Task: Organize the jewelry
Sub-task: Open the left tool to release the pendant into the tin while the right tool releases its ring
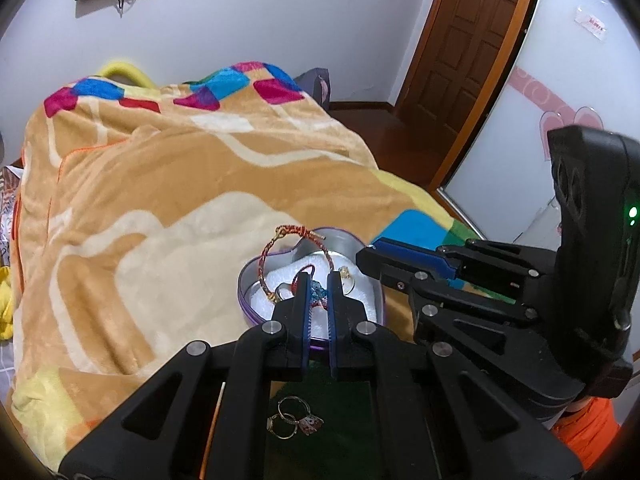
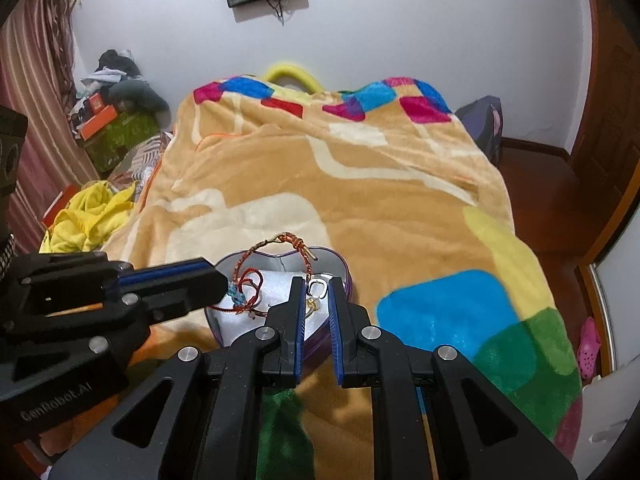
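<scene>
A heart-shaped tin (image 1: 245, 294) (image 2: 345, 270) with a purple rim and white foam lining lies on the blanket. A red-and-gold braided bracelet (image 1: 298, 230) (image 2: 256, 246) arches upright over it; what props it up is unclear. My left gripper (image 1: 318, 278) (image 2: 224, 280) is shut just above the foam. A red cord bracelet with blue beads (image 1: 318, 292) (image 2: 238, 298) shows at its tips, and I cannot tell if it is pinched. My right gripper (image 2: 316, 282) (image 1: 362, 259) is shut over the tin's right lobe, above a silver ring (image 2: 320, 288) and a gold charm (image 1: 345, 272).
The tan blanket (image 1: 160, 200) with coloured squares covers the bed. Two hoop rings with a small charm (image 1: 288, 420) lie on a dark green patch beneath my left gripper. Yellow clothes (image 2: 88, 216) sit at the bed's left; wooden floor (image 2: 540, 184) and a door (image 1: 460, 60) are to the right.
</scene>
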`<move>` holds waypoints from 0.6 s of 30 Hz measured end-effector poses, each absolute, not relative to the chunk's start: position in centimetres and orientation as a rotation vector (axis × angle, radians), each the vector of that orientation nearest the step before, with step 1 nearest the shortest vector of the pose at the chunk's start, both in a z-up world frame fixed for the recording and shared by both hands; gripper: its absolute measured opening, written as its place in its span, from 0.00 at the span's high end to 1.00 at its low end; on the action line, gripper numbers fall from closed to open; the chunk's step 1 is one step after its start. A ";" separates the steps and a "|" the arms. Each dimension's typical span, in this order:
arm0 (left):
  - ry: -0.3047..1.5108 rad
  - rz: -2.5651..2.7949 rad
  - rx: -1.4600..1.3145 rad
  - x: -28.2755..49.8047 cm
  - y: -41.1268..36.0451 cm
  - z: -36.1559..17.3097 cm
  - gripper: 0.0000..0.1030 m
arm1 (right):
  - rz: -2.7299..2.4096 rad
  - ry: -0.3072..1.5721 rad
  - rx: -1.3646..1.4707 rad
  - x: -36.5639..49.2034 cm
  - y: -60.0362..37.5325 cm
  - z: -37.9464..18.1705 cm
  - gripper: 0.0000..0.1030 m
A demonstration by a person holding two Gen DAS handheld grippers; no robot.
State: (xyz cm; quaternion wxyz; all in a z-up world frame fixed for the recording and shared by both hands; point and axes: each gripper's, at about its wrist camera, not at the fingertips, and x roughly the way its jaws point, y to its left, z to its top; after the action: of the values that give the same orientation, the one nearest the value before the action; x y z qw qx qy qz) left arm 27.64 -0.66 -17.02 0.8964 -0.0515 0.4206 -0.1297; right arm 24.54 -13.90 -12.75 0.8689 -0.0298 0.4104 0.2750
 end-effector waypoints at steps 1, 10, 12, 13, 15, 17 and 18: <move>0.878 -0.269 -0.109 27.8 -0.6 -17.2 0.95 | 0.576 0.864 -0.065 24.7 -13.8 -12.8 0.90; 0.879 -0.263 -0.109 28.0 -0.5 -17.5 0.95 | 0.591 0.881 -0.114 24.7 -13.3 -13.0 0.90; 0.875 -0.263 -0.108 27.9 -0.5 -17.3 0.95 | 0.593 0.884 -0.124 24.7 -13.1 -13.0 0.90; 0.875 -0.263 -0.107 27.8 -0.5 -17.3 0.95 | 0.592 0.884 -0.128 24.7 -12.9 -13.0 0.90; 0.872 -0.260 -0.103 27.6 -0.4 -17.1 0.94 | 0.592 0.891 -0.137 24.6 -12.7 -13.1 0.90; 0.871 -0.252 -0.103 27.4 -0.2 -16.8 0.93 | 0.590 0.900 -0.138 24.7 -12.6 -13.1 0.90; 0.871 -0.248 -0.105 27.3 0.0 -16.7 0.92 | 0.587 0.904 -0.137 24.7 -12.6 -13.1 0.90</move>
State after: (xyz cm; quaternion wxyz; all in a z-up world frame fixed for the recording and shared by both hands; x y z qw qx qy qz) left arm 27.34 -0.04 -16.73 0.8980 -0.0506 0.4203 -0.1199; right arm 24.74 -12.61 -13.11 0.8560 -0.0653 0.4301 0.2791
